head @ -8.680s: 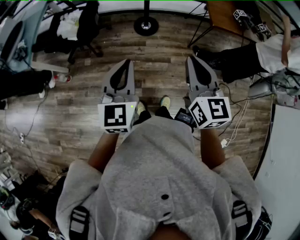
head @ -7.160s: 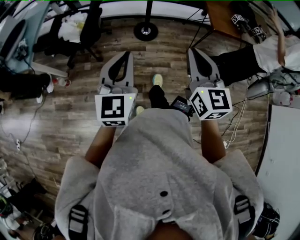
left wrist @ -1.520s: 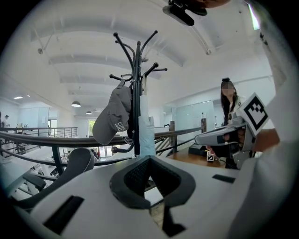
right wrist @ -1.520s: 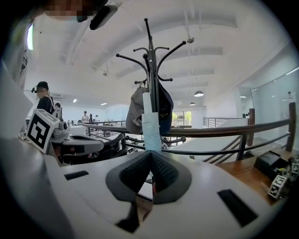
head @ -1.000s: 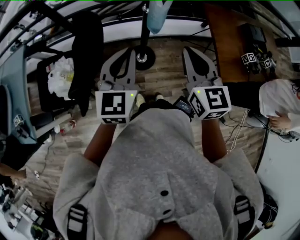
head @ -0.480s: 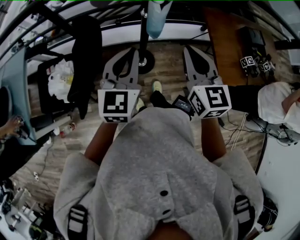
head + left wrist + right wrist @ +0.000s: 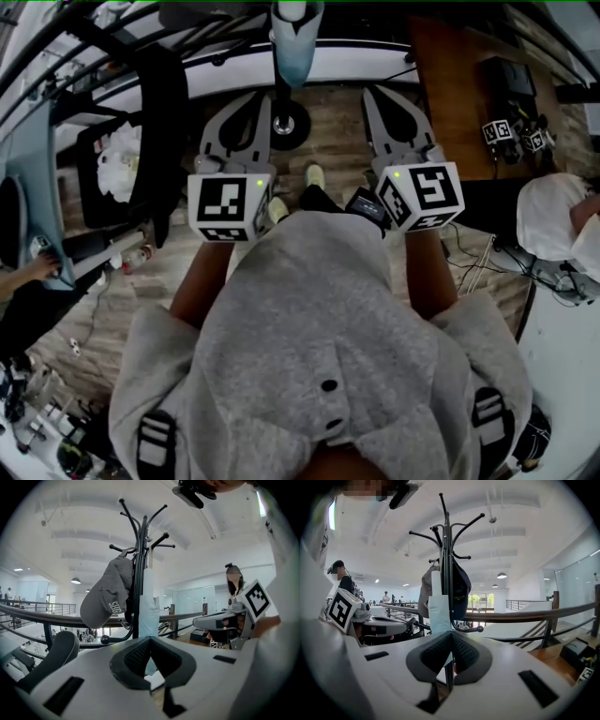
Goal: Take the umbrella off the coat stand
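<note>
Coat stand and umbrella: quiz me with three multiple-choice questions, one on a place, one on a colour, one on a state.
1. Where is the umbrella? A. lying on the floor. B. hanging against the coat stand. C. in a gripper.
2. What colour is the umbrella? A. red. B. black. C. pale blue.
3. How do the jaws of the left gripper stand? A. together, empty. B. wide apart. C. closed on the umbrella.
Answers: B, it hangs beside the black pole; C, its folded fabric is pale blue; A, the tips meet with nothing between them.
</note>
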The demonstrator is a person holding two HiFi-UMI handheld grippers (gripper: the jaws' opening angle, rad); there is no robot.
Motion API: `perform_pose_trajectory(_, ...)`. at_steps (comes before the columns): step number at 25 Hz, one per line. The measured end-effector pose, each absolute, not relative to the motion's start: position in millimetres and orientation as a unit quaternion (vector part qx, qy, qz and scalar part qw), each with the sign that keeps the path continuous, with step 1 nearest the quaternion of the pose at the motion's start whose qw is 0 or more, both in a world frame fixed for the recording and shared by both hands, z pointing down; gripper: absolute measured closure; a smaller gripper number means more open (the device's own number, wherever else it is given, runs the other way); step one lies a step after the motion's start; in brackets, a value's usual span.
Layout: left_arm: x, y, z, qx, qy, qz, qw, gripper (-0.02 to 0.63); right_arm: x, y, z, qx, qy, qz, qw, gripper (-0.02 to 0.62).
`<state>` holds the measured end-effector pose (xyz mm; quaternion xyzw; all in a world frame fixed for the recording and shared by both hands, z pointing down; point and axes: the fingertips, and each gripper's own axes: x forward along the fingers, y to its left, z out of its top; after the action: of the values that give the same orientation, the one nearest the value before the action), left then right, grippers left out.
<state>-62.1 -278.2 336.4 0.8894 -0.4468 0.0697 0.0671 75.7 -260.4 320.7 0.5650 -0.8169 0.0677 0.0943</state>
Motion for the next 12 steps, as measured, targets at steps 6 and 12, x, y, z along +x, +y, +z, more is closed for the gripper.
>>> perform_pose_trajectory(6,-48,-298,339,0.885,-0.455,0.071,0.071,0.586,90,-280,322,0.556,-0.824,0.071,0.087,0.586)
perform_pose_trajectory(12,-32,-314,344,0.892,-0.438,0.06,0.094,0.406,99,-296,328,0.551,-0.826,0.08,0.09,0.586)
